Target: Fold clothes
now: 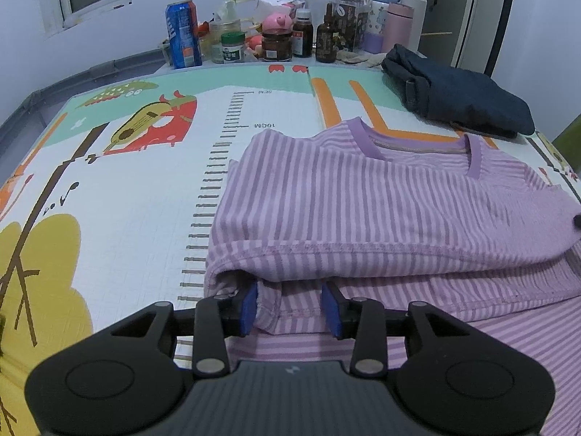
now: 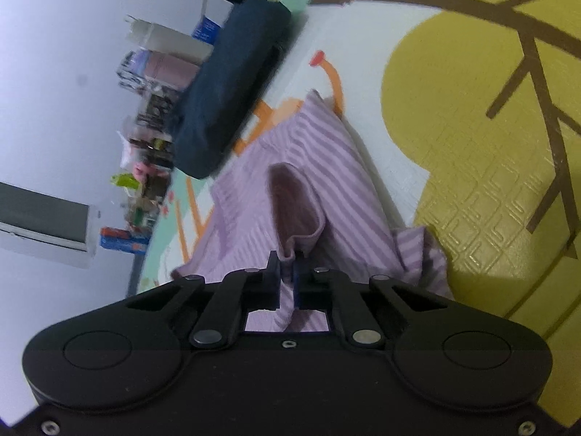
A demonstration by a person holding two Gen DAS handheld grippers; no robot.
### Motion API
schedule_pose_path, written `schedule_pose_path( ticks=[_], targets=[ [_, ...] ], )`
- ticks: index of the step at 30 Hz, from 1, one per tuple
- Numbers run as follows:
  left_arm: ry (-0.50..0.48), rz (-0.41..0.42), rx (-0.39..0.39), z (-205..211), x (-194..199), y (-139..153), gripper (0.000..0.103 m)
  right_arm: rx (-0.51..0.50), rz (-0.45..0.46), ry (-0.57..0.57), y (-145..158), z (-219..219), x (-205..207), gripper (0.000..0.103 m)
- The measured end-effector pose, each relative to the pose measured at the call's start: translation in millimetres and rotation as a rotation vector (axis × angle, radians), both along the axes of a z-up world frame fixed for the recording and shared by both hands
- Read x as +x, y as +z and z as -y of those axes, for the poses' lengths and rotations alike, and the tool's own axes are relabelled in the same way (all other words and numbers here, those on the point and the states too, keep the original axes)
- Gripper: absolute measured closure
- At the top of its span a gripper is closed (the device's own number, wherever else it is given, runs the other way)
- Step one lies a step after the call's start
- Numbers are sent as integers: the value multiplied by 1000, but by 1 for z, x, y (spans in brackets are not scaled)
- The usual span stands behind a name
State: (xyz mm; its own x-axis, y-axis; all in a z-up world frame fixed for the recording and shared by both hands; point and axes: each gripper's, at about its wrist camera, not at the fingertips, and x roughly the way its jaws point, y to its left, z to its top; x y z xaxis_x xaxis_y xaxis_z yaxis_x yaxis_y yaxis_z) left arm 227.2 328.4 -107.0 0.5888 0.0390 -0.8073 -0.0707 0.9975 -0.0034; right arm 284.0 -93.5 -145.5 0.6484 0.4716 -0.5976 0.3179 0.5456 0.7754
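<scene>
We see a desk covered by a cartoon play mat (image 1: 120, 196) printed with a ruler scale, a red creature, orange bars and a yellow tree. On the mat, towards three o'clock, lies the purple striped shirt (image 1: 381, 200), folded in layers. At about one o'clock rests a folded dark blue garment (image 1: 461, 98), apart from the shirt. Along the far edge at twelve o'clock stands a cluster of bottles and jars (image 1: 290, 32), with a blue can (image 1: 182, 34) at eleven.
</scene>
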Motion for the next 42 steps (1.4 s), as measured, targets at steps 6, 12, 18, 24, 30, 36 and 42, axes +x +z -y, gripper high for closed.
schedule_pose_path(
  ticks=[6,12,18,24,30,36,42],
  targets=[
    [-2,-6,5,1,3,-2,61,-35,77,-11,29,10,-5,99],
    [-18,-10,12,8,4,-3,61,-59,80,-42,35,31,-16,99],
    [-27,-11,31,14,2,-6,57,-38,-32,-51,-2,42,-21,99],
    [-71,-15,4,11,-9,5,57,-37,-40,-52,-4,48,-21,90],
    [-102,59,-52,-3,-30,31,56,-78,-12,-120,21,66,-30,79],
    [-15,124,-134,-25,-5,40,55,73,83,10,37,46,-12,63],
    [28,65,-241,-26,30,21,55,61,32,179,18,-25,19,64]
  ],
)
